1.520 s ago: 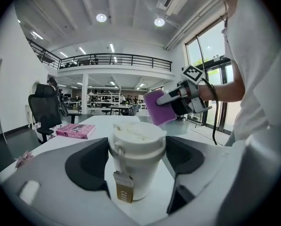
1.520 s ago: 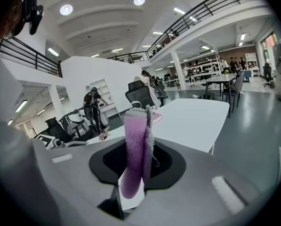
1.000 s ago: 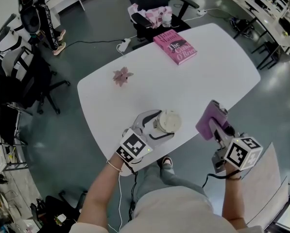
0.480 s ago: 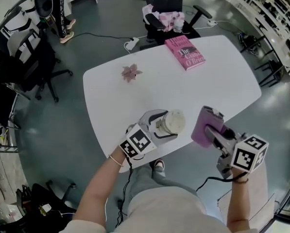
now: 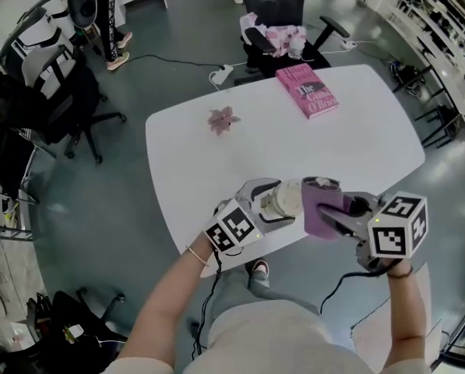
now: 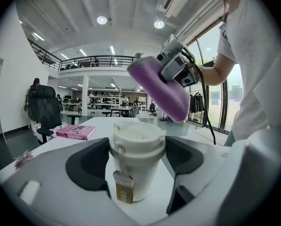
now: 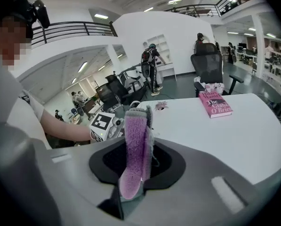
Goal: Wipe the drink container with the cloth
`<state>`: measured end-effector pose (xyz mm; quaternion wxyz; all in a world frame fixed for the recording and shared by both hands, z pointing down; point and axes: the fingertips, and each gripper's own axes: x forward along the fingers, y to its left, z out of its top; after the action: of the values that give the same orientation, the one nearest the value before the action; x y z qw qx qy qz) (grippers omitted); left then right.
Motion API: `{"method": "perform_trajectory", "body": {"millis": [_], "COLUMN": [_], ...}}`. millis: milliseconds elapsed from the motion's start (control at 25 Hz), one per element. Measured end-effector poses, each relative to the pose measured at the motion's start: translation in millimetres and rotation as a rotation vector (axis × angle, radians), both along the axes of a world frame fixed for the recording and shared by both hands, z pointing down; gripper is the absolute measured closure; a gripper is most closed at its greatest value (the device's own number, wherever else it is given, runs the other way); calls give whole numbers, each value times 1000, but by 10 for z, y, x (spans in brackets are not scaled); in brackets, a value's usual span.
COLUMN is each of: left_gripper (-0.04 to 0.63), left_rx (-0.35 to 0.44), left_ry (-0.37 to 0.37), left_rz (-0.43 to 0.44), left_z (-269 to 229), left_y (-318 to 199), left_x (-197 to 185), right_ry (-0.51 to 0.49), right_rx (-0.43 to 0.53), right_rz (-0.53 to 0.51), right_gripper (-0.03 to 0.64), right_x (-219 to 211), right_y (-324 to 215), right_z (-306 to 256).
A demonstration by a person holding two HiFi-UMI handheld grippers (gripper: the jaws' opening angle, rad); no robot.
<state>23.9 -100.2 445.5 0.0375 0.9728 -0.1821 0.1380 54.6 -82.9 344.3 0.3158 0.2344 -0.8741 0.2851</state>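
The cream lidded takeaway cup (image 6: 136, 147) is probably light and easy to crush, so grip it low on the wall. Your left gripper (image 5: 268, 204) has its jaws closed on the cup's sides, upright on the white bench (image 5: 357, 139) near your edge. Your right gripper (image 5: 335, 215) reaches in from the right, jaws pinching the soft purple fleece cloth (image 7: 134, 149) just beside the lid.

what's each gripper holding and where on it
The left gripper clamps the lidded cup by its upper sides; the right gripper pinches the purple cloth at its lower end.
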Motion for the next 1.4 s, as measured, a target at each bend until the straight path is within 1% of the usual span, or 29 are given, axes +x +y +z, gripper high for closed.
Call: {"method": "perform_trajectory", "body": {"millis": [160,440,640,960,1160,1400], "left_gripper": [219,219,219,219,218,219], "left_rx": [0,1,0,2,6,6], "left_ry": [0,0,-1,-1,1,3], "left_rz": [1,1,1,4,3,3], "left_z": [7,5,-1,-4,-17,-16], "left_y": [6,6,13,10,-2,11], "left_x": [8,-3,6,6,-5,-7], "right_ry": [88,226,291,351,381,454], "right_rx": [-32,-66,-106,-150,-192,-200], "right_rz": [-91,-216,-295,-329,-325,-346], "right_gripper": [535,535,535,535,535,535], "right_x": [-69,-217,-353,-475,-513,-545], "right_y": [19,-49,-26,-100,-122,-148], "right_z": [53,120,244,363,389,491]}}
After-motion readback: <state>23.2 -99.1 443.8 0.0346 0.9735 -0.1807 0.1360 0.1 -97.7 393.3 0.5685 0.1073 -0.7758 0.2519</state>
